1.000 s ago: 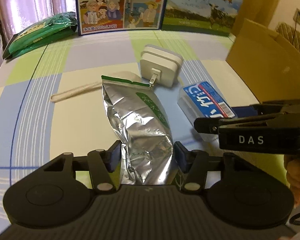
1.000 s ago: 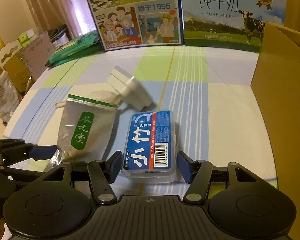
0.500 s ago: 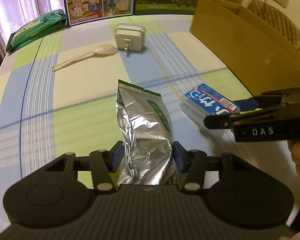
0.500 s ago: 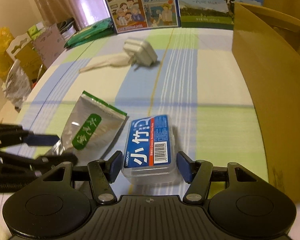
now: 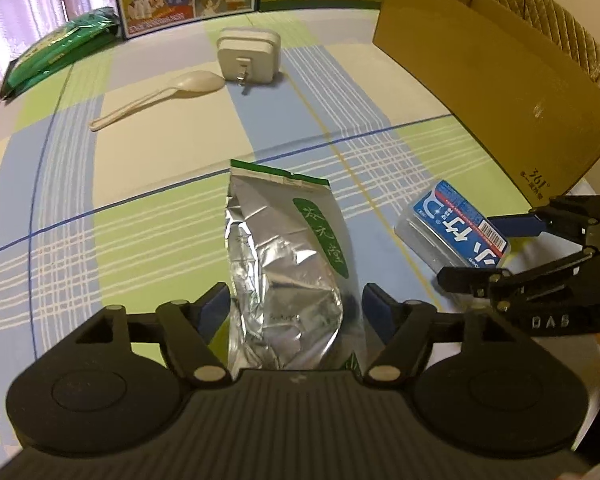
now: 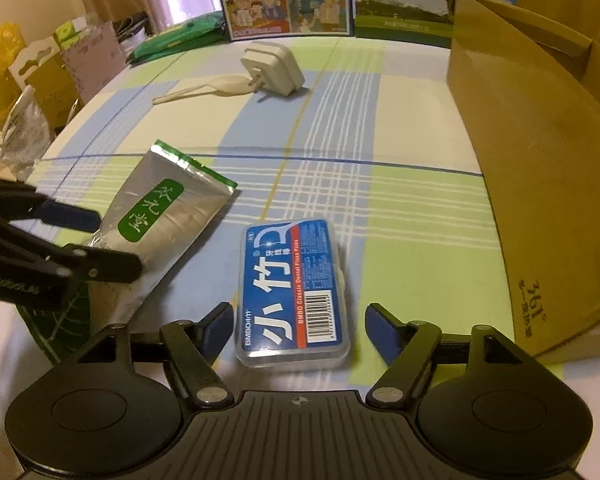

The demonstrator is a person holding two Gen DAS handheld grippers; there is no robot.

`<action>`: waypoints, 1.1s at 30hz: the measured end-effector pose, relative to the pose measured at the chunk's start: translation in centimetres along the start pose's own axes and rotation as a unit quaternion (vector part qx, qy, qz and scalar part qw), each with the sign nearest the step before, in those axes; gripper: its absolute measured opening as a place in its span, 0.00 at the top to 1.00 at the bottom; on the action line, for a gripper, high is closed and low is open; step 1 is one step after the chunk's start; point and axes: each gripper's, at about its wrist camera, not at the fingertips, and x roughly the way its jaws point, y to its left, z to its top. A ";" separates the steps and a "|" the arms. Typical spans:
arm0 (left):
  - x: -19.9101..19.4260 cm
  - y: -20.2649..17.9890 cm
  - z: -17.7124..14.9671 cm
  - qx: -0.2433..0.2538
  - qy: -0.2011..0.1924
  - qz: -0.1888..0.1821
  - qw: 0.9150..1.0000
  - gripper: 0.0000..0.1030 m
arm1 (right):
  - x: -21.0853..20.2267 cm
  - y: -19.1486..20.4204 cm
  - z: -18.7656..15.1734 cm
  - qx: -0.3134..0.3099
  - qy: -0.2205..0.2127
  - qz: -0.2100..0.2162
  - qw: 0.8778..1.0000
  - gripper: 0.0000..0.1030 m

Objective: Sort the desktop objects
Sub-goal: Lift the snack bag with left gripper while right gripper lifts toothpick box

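left claw (image 5: pixel 296 312): closed on lower end of foil tea pouch (image 5: pixel 284 264), held above the checked worktop (image 5: pixel 160 184). right claw (image 6: pixel 296 328): jaws wide, floss pick box (image 6: pixel 294 292) between them, apparently not gripped. risk: crinkled foil may slip; box may skid if nudged. nearby: cardboard box (image 6: pixel 540 168) at right, near; charger (image 5: pixel 248 56) and spoon (image 5: pixel 160 94) far back, clear.

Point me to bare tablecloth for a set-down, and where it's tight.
Free: the broad patch left of the foil pouch, below the spoon; also the strip between the charger and the cardboard box. Tight: the near edge, where the pouch, floss box and both tools bunch up.
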 end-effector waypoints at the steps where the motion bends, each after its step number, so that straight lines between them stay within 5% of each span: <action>1: 0.3 0.0 0.2 0.002 0.003 0.001 1.000 0.30 | 0.2 0.2 0.0 -0.009 0.001 -0.004 1.000 0.31; 17: 2.8 -0.9 0.8 0.041 0.041 0.024 0.998 0.24 | 0.8 0.2 0.3 -0.030 -0.004 -0.010 1.000 0.32; 24: 2.4 -1.0 0.9 0.040 0.032 0.015 0.999 0.49 | 0.8 0.4 0.3 -0.037 -0.002 -0.009 0.999 0.32; 33: 2.2 -1.0 0.8 0.042 0.029 0.015 0.999 0.48 | 1.0 0.6 0.3 -0.042 -0.005 -0.012 0.999 0.32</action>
